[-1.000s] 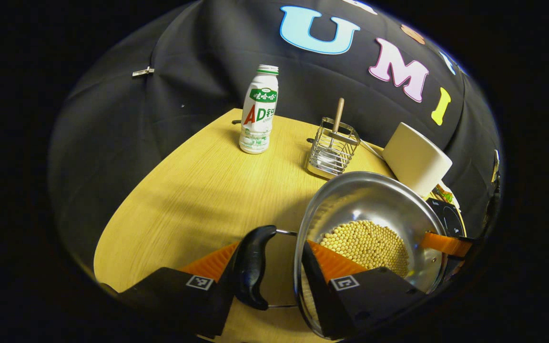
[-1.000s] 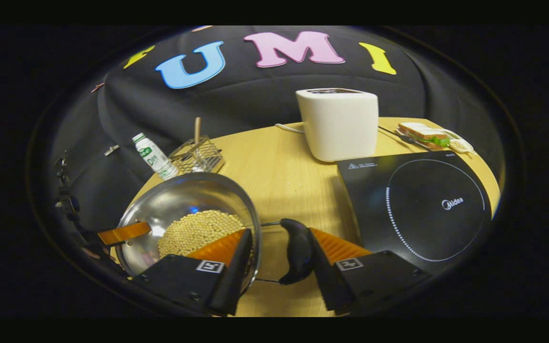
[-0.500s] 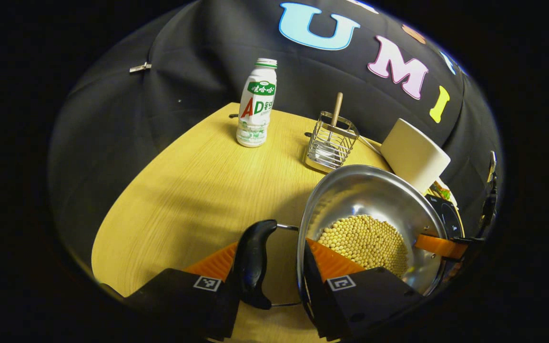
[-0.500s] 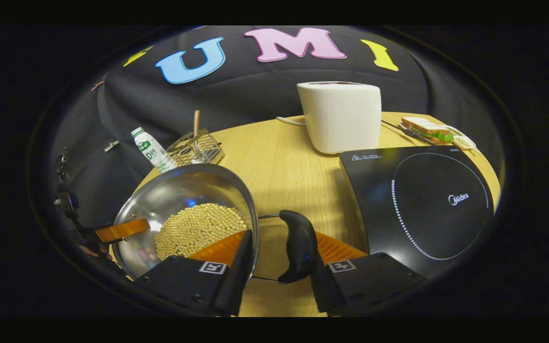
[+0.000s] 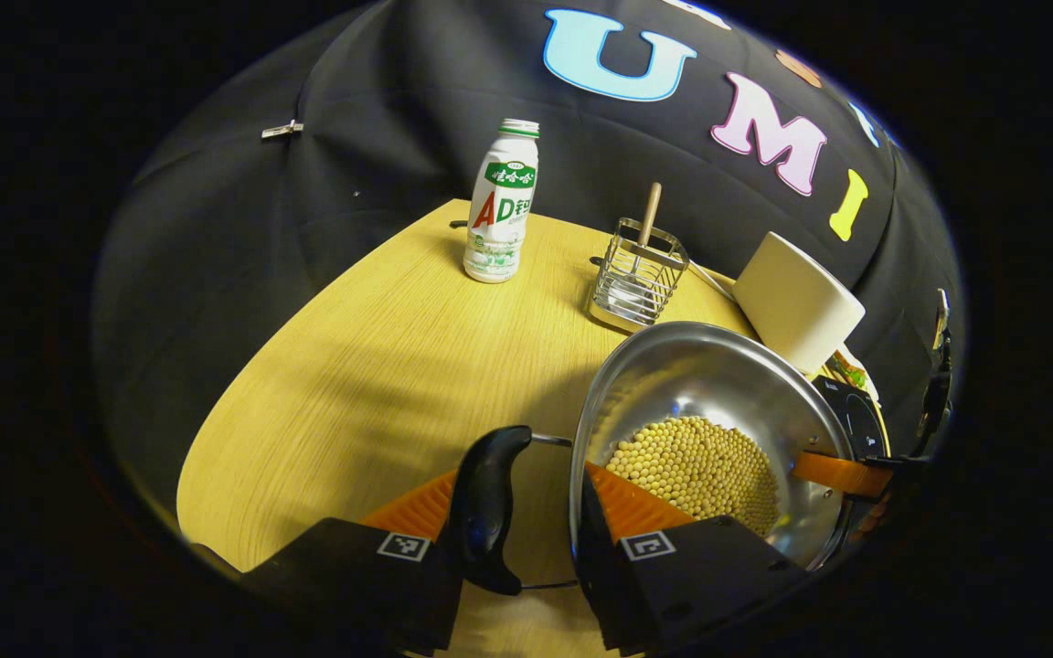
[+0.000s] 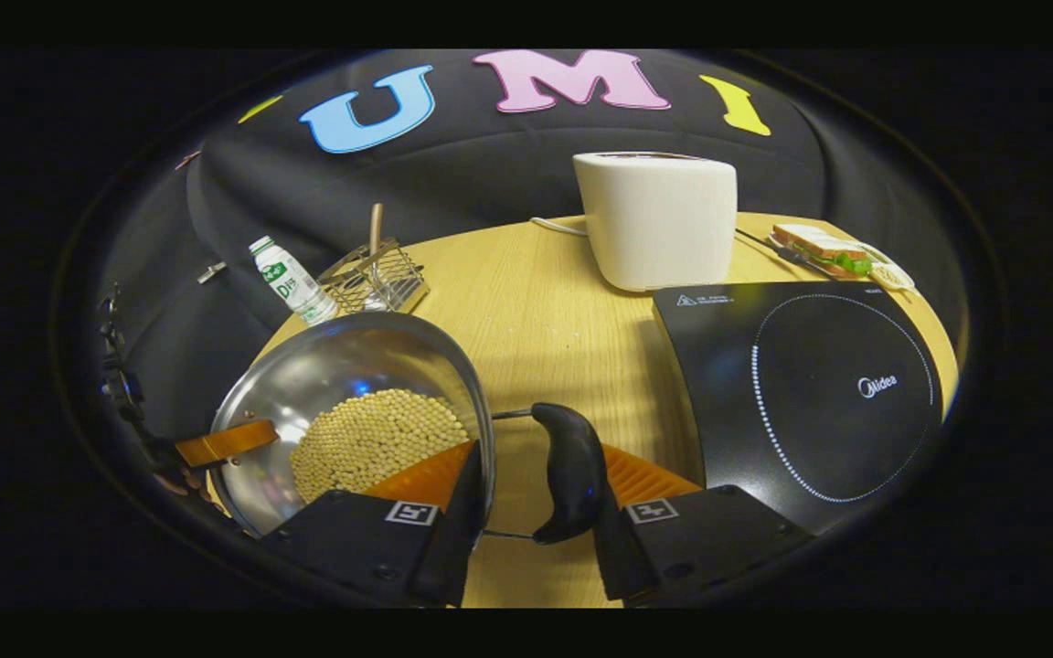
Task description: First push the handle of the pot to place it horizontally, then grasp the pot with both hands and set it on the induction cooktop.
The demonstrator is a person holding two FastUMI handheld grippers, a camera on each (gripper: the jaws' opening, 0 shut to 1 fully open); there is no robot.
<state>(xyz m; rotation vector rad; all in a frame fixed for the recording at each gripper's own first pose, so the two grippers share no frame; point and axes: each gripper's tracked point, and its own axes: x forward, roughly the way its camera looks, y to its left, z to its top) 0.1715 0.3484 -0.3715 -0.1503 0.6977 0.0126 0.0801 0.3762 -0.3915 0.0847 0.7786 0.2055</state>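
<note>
Each gripper's jaws pinch across a black side handle and the pot's rim: the left gripper (image 5: 531, 535) with one finger outside the left handle (image 5: 483, 507) and one inside the wall, the right gripper (image 6: 536, 521) likewise at the right handle (image 6: 568, 473). The pot (image 6: 344, 375), shiny steel and holding yellow beans (image 6: 376, 439), appears lifted over the table (image 5: 353, 366), left of the cooktop (image 6: 810, 393). If one side dips or a handle pivots, I think the beans could spill.

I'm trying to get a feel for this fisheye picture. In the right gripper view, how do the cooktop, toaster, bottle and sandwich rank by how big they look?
1. Induction cooktop, largest.
2. Toaster.
3 and 4. Bottle and sandwich look about alike, so I won't rank them; both sit far from the camera.
</note>
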